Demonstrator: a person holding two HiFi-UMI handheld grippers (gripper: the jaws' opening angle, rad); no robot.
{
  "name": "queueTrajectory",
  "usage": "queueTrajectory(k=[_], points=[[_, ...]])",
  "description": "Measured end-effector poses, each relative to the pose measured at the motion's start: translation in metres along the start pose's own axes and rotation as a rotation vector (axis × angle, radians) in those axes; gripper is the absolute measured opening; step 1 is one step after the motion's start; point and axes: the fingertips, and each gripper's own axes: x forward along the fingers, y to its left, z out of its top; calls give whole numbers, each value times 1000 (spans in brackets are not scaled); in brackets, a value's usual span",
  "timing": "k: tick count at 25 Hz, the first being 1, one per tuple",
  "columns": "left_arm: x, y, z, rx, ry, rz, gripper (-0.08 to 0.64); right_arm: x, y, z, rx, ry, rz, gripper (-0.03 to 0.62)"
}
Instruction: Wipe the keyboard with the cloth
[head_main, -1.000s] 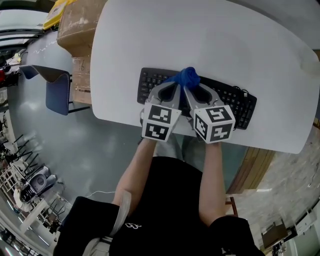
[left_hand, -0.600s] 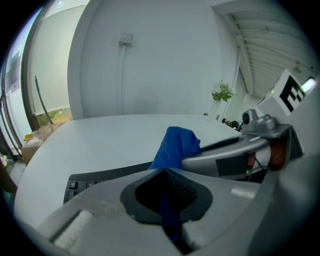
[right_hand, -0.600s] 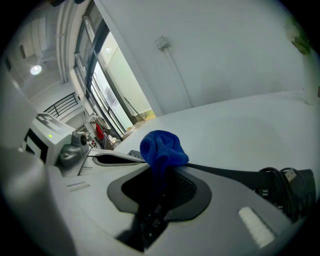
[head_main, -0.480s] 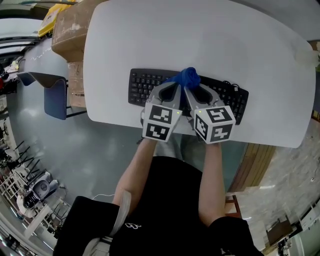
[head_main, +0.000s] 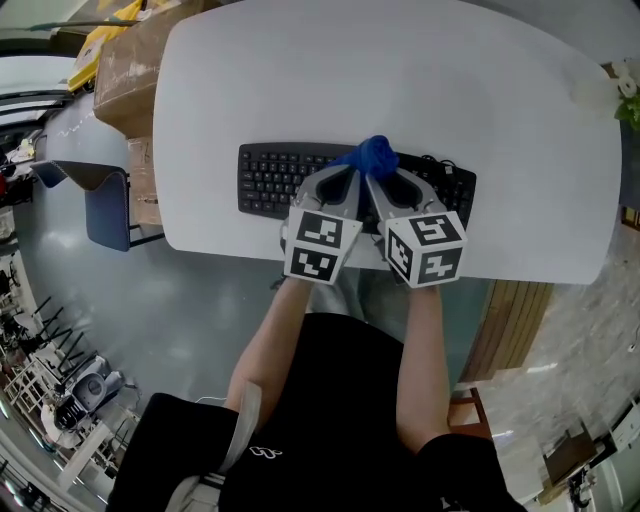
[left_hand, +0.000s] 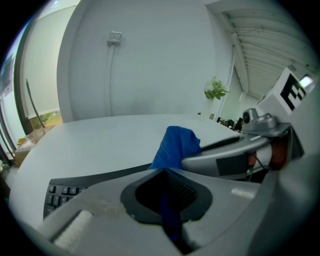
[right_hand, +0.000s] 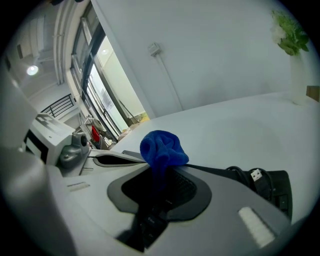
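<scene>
A black keyboard (head_main: 268, 178) lies near the front edge of the white table (head_main: 400, 70). A bunched blue cloth (head_main: 373, 155) sits over the keyboard's middle-right keys. Both grippers meet at it side by side. My left gripper (head_main: 352, 172) is shut on the blue cloth (left_hand: 175, 144), which rises from between its jaws; keys of the keyboard (left_hand: 62, 192) show at the lower left. My right gripper (head_main: 386, 174) is shut on the same cloth (right_hand: 161, 147) from the other side. Each gripper hides the keys under it.
Cardboard boxes (head_main: 125, 70) and a blue chair (head_main: 105, 205) stand left of the table. A small plant (head_main: 622, 88) sits at the table's far right corner. The keyboard's coiled cable with a USB plug (right_hand: 252, 175) lies at the keyboard's right end.
Both grippers, still holding the cloth, have slid rightward along the keyboard; more keys now show to their left and fewer to their right.
</scene>
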Motion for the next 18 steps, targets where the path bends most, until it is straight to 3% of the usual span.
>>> queueTrajectory(k=[18], points=[[31, -63, 20, 52, 4, -67, -2, -47, -51, 5, 28, -15, -52, 86]])
